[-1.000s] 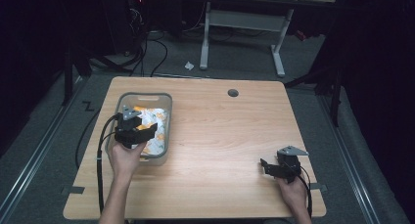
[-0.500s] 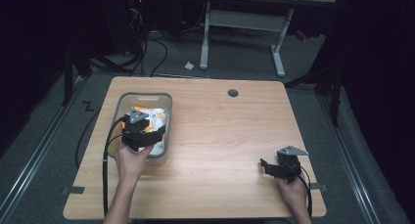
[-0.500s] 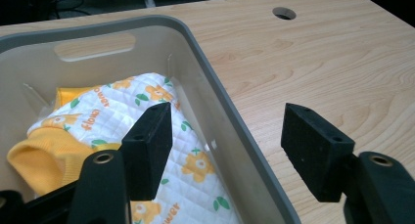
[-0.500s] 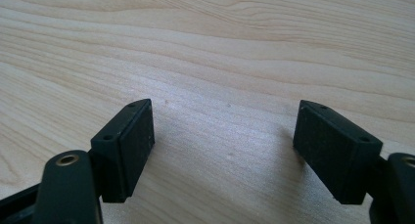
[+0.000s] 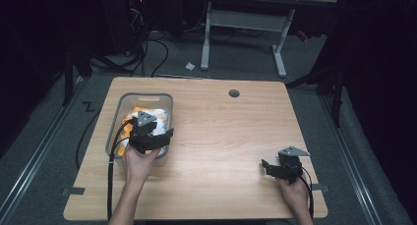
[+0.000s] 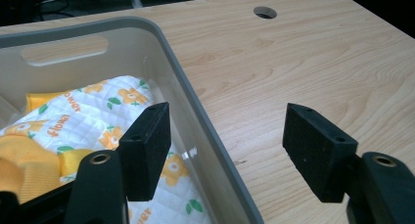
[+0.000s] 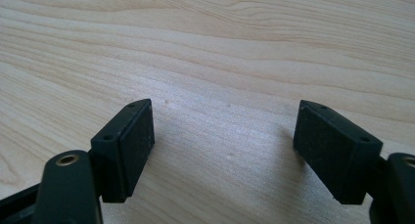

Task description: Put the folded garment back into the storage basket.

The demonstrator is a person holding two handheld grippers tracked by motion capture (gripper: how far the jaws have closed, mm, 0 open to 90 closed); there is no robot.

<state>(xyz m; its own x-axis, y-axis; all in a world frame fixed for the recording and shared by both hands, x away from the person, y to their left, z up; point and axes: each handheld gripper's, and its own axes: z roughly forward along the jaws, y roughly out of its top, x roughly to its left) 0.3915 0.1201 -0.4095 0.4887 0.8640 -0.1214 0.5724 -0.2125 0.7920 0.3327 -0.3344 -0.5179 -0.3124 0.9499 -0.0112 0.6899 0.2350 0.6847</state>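
Straddling the bin [image 6: 195,94] wall, left tongs [image 6: 222,145] spread wide and just opening, empty, right tongs [image 7: 222,150] agape on table [image 7: 220,48].

Wooden table [image 5: 221,136]; grey bin [image 5: 117,131] on it.

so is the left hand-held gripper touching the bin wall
Apart. In the left gripper view the left hand-held gripper is open, having just been opening, and straddles the grey bin wall with clear gaps between each pad and the wall.
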